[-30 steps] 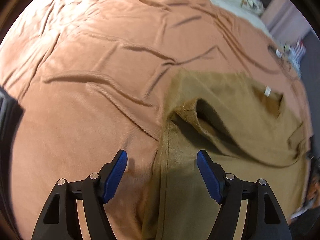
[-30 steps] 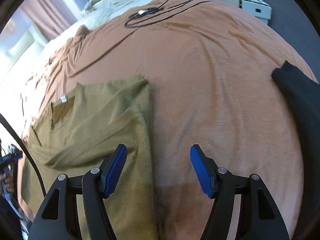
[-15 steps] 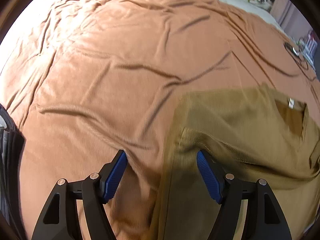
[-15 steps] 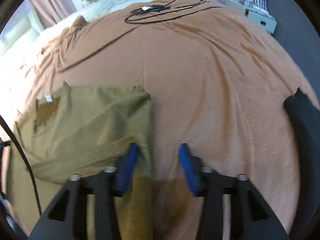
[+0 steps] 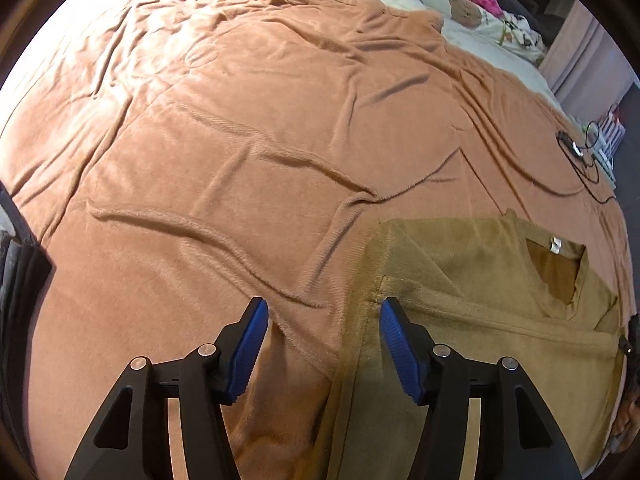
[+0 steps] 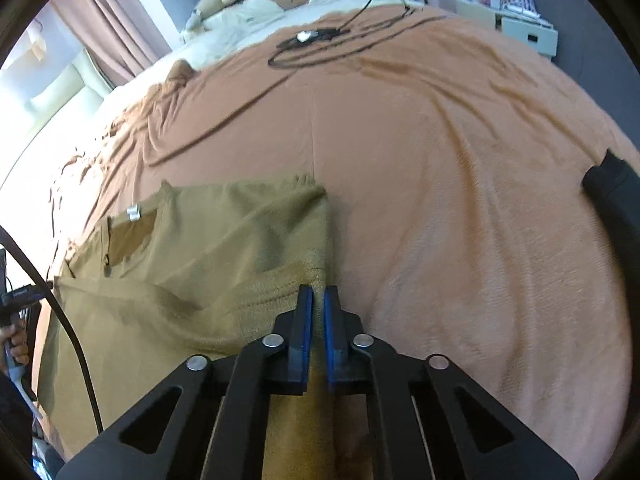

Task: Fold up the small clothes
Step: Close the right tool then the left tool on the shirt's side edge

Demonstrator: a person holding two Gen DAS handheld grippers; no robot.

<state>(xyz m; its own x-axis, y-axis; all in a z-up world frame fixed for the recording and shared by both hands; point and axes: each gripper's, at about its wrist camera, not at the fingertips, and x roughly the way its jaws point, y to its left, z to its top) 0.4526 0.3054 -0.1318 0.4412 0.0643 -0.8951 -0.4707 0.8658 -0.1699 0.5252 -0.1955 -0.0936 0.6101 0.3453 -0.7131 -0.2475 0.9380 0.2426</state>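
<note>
covering nearly all of both views, a bed with a rumpled orange-brown blanket [image 5: 240, 152] runs back to a cream sheet [image 6: 248, 20] with plush toys at the far end. an olive-brown top [image 5: 480, 320] lies on the near part of the blanket, flat for the most part, neckline up with a small white tag [image 5: 555, 245] inside the collar; one sleeve is folded across the body.

dark garment [image 6: 616, 208] at the right edge of the right wrist view, well apart from the top. black cable [image 6: 340, 40] looped on the blanket far side, with a small device on it. white shelf unit [image 6: 524, 28] beyond the bed's corner.

right gripper [image 6: 315, 296]: blue pads pressed together, pinching the top's right side edge near the folded sleeve; fabric runs up between the pads. its jaws have just been closing, cloth between them.

left gripper [image 5: 324, 320]: pads spread, straddling the top's left side edge, right pad [image 5: 396, 344] over the olive cloth near the sleeve seam, left pad [image 5: 248, 344] over bare blanket. jaws have just been closing somewhat, edge of the top between them, not pressed. whether the tips touch the fabric, cannot tell.

a person's hand [image 6: 16, 344] on a handle shows at the left edge of the right wrist view.
</note>
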